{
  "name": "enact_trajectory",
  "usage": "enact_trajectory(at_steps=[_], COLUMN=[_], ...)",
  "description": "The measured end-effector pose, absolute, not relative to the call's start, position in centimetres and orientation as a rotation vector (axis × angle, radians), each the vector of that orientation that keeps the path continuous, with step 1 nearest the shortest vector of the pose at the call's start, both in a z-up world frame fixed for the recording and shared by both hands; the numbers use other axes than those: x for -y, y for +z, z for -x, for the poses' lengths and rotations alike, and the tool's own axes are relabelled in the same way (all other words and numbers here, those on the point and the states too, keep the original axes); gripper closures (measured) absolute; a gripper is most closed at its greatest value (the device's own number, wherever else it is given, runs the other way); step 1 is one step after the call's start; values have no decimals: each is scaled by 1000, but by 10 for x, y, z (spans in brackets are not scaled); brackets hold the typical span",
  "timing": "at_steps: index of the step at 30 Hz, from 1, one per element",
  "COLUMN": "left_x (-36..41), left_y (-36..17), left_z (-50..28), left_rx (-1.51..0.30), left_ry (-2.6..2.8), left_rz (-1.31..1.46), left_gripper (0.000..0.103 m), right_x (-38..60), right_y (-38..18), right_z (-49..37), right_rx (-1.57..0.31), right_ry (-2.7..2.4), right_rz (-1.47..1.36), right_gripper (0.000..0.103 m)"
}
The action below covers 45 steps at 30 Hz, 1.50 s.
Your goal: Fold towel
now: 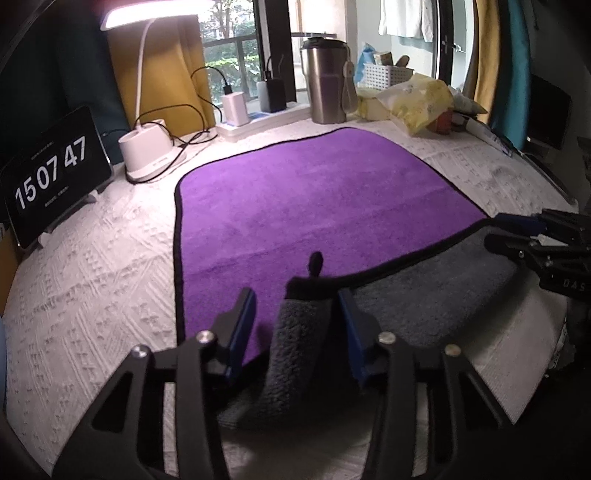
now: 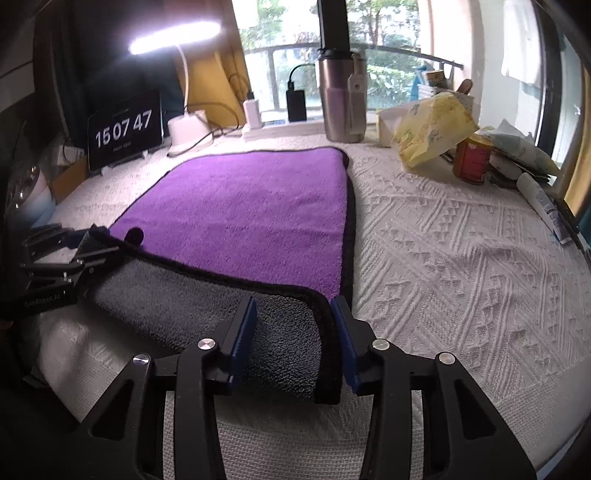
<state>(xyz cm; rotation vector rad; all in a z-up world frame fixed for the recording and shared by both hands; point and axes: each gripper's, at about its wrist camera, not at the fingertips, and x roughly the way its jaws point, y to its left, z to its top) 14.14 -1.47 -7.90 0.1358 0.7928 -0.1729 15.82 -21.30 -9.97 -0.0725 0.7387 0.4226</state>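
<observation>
Purple towel (image 1: 314,192) fills mid-frame on the white-covered table (image 1: 92,266), near edge flipped grey-side up. Left tool (image 1: 297,328) and right tool (image 2: 293,339) each straddle a near corner, jaws apart, probably to carry the fold.

Black gripper (image 1: 297,325) arms—blue pads (image 1: 243,332)

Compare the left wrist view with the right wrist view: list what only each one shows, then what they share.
Only the left wrist view shows the white basket on the sill and the hanging white cloth. Only the right wrist view shows the red can beside the yellow bag. Both show the purple towel with its near edge turned up grey, the left gripper and right gripper open around that edge, the clock, the lamp and the steel tumbler.
</observation>
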Motion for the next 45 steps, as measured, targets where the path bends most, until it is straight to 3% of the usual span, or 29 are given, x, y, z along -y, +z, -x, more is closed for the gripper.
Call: enact_trajectory(at_steps=[3,7,11,45], left_x=[19,24,21,-5], left_y=[-80,-79,-77,-21], left_z=[-140,-136,-135,-138], left_rx=[-796,-787,-780,-574], left_ry=[-196,-214,-221,-168], left_rz=[-148,-163,-134,-16], left_gripper=[75,88,91,93], right_x=[210,211,212,204], right_y=[-100,-100,-100,-32], right_z=[-158,-158,-158,-167], right_rx=[-736,-720,-708,-417], right_ry=[421,406,401,360], right_rz=[91,90,91,136], right_gripper=[62,86,97,98])
